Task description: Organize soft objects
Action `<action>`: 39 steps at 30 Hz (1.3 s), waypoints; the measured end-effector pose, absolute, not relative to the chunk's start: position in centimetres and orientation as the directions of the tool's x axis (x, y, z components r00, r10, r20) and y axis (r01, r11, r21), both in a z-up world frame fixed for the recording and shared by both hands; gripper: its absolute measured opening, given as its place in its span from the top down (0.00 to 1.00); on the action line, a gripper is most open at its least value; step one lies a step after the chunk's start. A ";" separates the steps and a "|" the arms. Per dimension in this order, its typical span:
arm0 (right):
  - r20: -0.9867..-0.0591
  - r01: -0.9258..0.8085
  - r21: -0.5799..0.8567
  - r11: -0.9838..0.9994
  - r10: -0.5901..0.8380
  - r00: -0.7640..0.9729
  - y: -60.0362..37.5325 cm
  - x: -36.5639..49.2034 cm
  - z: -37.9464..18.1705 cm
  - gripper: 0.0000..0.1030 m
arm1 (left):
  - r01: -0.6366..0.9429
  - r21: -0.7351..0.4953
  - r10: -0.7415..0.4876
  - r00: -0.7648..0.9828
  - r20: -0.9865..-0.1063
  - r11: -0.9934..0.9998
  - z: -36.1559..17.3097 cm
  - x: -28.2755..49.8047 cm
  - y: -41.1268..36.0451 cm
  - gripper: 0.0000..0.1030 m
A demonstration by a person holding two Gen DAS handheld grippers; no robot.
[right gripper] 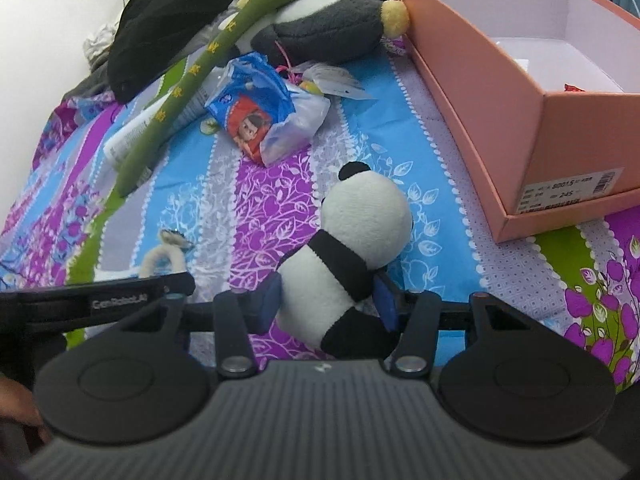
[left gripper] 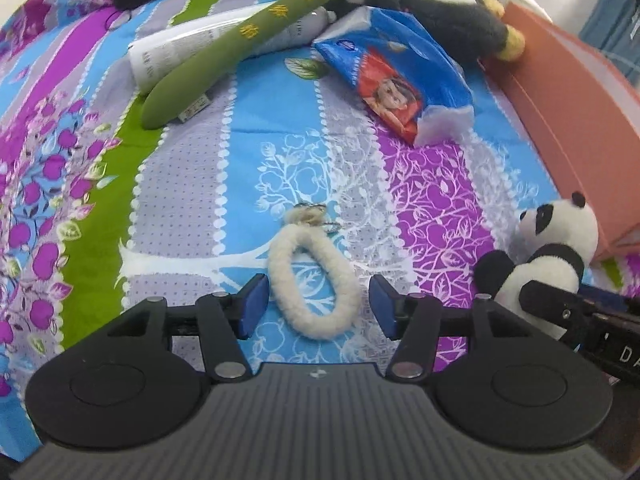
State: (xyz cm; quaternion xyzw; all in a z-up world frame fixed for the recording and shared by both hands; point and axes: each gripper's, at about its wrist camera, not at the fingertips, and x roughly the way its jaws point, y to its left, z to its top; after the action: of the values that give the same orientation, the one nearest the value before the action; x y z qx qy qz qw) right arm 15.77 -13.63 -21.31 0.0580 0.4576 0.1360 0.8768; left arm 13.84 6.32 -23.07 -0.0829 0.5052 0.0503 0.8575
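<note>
A white fuzzy loop point(left gripper: 320, 330) with a small metal ring lies on the patterned bedspread point(left gripper: 192, 208). My left gripper point(left gripper: 320, 306) straddles it, open, with its blue pads point(left gripper: 256, 306) on either side and not pressing on it. My right gripper point(right gripper: 326, 302) is shut on the body of a small panda plush point(right gripper: 364, 216), which sits on the bed with its head toward the box. In the left wrist view the panda plush point(left gripper: 560, 232) and part of the right gripper point(left gripper: 580, 312) show at the right edge. The loop point(right gripper: 158, 258) peeks out behind the left gripper's arm point(right gripper: 120, 296).
An open salmon shoebox point(right gripper: 480, 80) stands on the right of the bed. Farther back lie a long green plush point(left gripper: 224, 52), a grey penguin plush point(right gripper: 328, 24), a blue tissue pack point(left gripper: 396, 80), a white tube point(left gripper: 180, 52) and a black soft item point(right gripper: 160, 40).
</note>
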 end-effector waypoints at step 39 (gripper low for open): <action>-0.588 -0.391 0.186 0.901 0.421 0.691 -15.7 15.6 -7.8 0.49 | -0.065 -0.283 -0.157 0.704 -0.693 0.957 -7.2 14.9 3.8 0.89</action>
State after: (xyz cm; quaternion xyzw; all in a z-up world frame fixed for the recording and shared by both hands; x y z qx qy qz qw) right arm 15.59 -15.67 -7.82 0.0232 0.3253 0.2210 0.9191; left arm 14.87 3.79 -7.24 -0.1444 0.3839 -0.0251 0.9117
